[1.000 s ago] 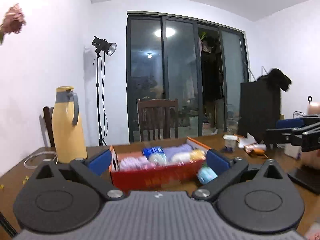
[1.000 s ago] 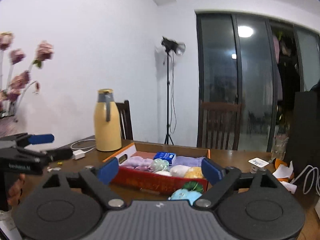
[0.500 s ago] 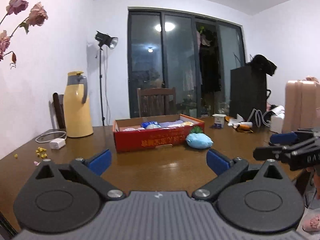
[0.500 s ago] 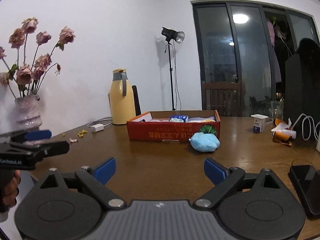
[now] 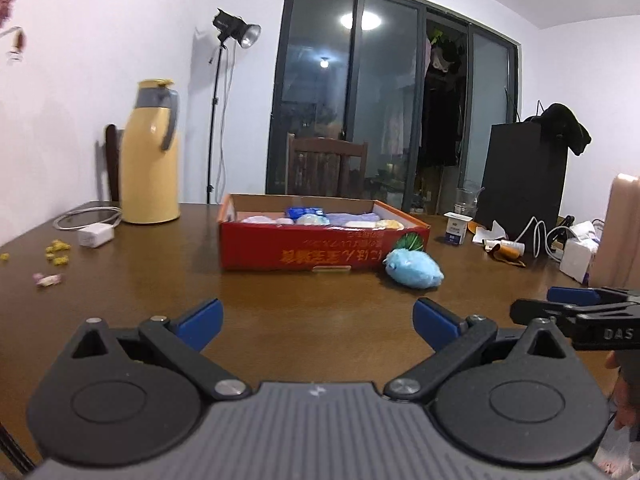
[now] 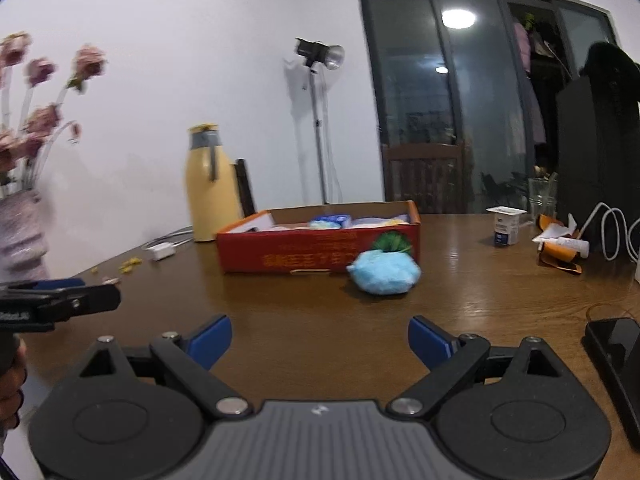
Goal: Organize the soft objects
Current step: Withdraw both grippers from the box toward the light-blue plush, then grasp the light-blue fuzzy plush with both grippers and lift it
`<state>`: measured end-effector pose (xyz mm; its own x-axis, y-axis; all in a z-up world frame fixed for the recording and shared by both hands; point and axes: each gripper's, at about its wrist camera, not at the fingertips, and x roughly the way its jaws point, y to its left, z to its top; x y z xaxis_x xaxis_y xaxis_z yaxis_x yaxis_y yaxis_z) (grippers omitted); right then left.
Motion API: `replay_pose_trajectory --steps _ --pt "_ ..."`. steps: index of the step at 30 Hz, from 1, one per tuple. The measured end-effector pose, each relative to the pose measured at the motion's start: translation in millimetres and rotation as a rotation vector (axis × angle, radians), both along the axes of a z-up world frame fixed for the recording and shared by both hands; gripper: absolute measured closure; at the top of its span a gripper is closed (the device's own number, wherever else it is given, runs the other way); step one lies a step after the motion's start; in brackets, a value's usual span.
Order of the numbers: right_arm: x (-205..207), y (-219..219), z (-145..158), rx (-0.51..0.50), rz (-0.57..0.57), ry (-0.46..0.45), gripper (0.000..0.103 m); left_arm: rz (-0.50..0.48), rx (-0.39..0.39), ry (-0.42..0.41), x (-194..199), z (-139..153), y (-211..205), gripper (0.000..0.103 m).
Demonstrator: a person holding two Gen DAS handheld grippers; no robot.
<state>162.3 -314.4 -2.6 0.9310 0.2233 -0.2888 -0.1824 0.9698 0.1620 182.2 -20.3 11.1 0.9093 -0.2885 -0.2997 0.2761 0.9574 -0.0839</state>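
Blue-padded fingers frame the bottom of both wrist views: the left gripper (image 5: 316, 316) has its 2 fingers spread wide apart over bare wood with nothing between them, and the right gripper (image 6: 320, 340) is spread just as wide, also holding nothing. Both hover above the near part of the brown wooden table (image 5: 280, 300), well short of the toys. From the left wrist view the right gripper shows at the right edge, fingers pointing left; from the right wrist view the left one shows at the left edge, gripped by a hand (image 6: 10, 380). A black phone (image 6: 612, 344) lies flat near the right gripper. Farther in, a light blue plush toy (image 5: 414, 268) sits on the table, touching or just beside the near right corner of a red cardboard box (image 5: 320, 250) — which of the 2 I cannot tell. A green tuft shows behind it. Inside the box lie several soft items (image 5: 316, 218) in blue, white, lilac and yellow, packed side by side. Left of the box lie a white charger (image 5: 95, 236) with its cable and some yellow crumbs (image 5: 56, 252); behind them stands a yellow thermos jug (image 5: 150, 156). At the back — a wooden chair (image 5: 326, 168), a studio lamp on a stand (image 5: 234, 36) and dark glass doors.
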Motion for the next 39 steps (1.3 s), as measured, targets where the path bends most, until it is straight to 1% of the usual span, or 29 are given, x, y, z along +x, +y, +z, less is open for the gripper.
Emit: replay_pose_trajectory --steps 3,5,7,9,10,11,12,13,14,15,16,17,18,19,20,21,22,23,24,25,31,33,35,36,39 --pt "39.7 -18.6 4.6 0.052 -0.027 0.024 0.009 -0.009 -0.012 0.037 35.5 2.4 -20.7 0.0" --pt "68.9 -31.7 6.2 0.096 -0.039 0.054 0.01 -0.04 -0.035 0.064 62.8 2.4 -37.9 0.0" --pt "101.4 -43.3 6.5 0.13 -0.037 0.077 0.016 -0.087 -0.05 0.074 87.1 1.5 -55.0 0.0" --pt "132.3 -51.6 5.9 0.145 -0.036 0.097 0.021 -0.127 -0.043 0.09 112.8 -0.4 -74.8 0.001" --pt "148.2 -55.2 5.1 0.148 -0.034 0.11 0.024 -0.137 -0.036 0.107 125.6 -1.0 -84.3 0.006" --pt "161.9 -57.9 3.3 0.15 -0.029 0.124 0.024 -0.143 -0.027 0.131 138.5 -2.6 -93.3 0.009" --pt "176.5 -60.4 0.8 0.157 -0.02 0.147 0.024 -0.153 -0.018 0.165 154.7 -5.1 -102.8 0.016" --pt "192.6 -62.8 -2.8 0.162 -0.01 0.174 0.025 -0.165 -0.021 0.195 169.1 -8.0 -109.9 0.021" --pt "208.4 -64.1 -7.5 0.159 -0.009 0.198 0.026 -0.175 -0.032 0.227 182.5 -12.5 -116.0 0.022" --pt "222.1 -65.0 -11.8 0.156 -0.017 0.215 0.03 -0.191 -0.047 0.256 194.0 -17.6 -120.0 0.025" --pt "234.9 -66.4 -17.1 0.16 -0.02 0.235 0.036 -0.203 -0.069 0.294 207.4 -24.7 -123.9 0.032" --pt "245.5 -68.4 -23.0 0.18 -0.017 0.257 0.04 -0.211 -0.092 0.332 218.6 -32.4 -126.4 0.037" --pt "253.1 -70.3 -28.8 0.21 -0.011 0.276 0.048 -0.221 -0.115 0.359 226.0 -39.3 -127.9 0.045" --pt "257.3 -71.7 -33.8 0.236 0.0 0.283 0.051 -0.236 -0.134 0.374 230.6 -45.0 -128.1 0.052" --pt "259.0 -72.8 -38.8 0.261 0.016 0.282 0.052 -0.26 -0.161 0.383 233.3 -51.4 -126.5 0.054" --pt "258.8 -73.9 -42.3 0.28 0.025 0.281 0.053 -0.276 -0.181 0.387 234.1 -54.1 -124.4 0.057" --pt "258.1 -74.9 -42.0 0.287 0.027 0.284 0.053 -0.299 -0.196 0.4 235.5 -55.2 -122.2 0.065" --pt "256.8 -75.2 -41.4 0.292 0.034 0.28 0.056 -0.323 -0.213 0.408 236.9 -55.5 -119.7 0.066" --pt "256.3 -74.6 -42.3 0.304 0.048 0.278 0.064 -0.32 -0.223 0.415 238.0 -55.5 -118.0 0.066" --pt "257.2 -73.4 -43.8 0.32 0.062 0.284 0.07 -0.319 -0.232 0.423 239.4 -56.5 -117.4 0.067" --pt "253.9 -68.7 -40.0 0.277 0.065 0.268 0.072 -0.329 -0.242 0.429 239.2 -55.6 -114.9 0.069" --pt "251.0 -69.6 -39.6 0.28 0.059 0.268 0.073 -0.336 -0.267 0.445 241.4 -57.0 -111.2 0.07" --pt "245.8 -70.0 -39.5 0.296 0.043 0.278 0.074 -0.338 -0.309 0.481 244.4 -58.6 -105.1 0.074" --pt "241.2 -69.1 -38.6 0.298 0.036 0.283 0.075 -0.328 -0.318 0.49 241.6 -57.0 -100.8 0.078" --pt "213.0 -55.0 -35.1 0.263 0.036 0.286 0.08 -0.302 -0.277 0.46 215.4 -48.6 -92.7 0.08"
